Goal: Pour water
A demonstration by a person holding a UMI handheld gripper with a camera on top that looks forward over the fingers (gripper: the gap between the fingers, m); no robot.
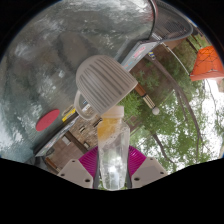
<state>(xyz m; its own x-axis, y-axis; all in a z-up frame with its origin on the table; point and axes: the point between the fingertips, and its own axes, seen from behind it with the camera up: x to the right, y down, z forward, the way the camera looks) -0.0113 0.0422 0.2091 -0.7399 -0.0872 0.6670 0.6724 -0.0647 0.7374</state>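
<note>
My gripper (113,168) is shut on a clear plastic bottle (113,155), which stands between the magenta pads (89,160) and points away from me. The bottle has a yellow band near its neck (108,126). Its mouth reaches a translucent white ribbed cup (101,84) with a handle (86,108), just ahead of the fingers. The cup rests on a grey table (60,60), which appears strongly tilted in this view. I cannot make out any stream of water.
A small red object (47,120) lies on the table, left of the cup. An orange object (206,64) sits off to the right, past the table edge (150,45). Trees and greenery (180,125) fill the right side.
</note>
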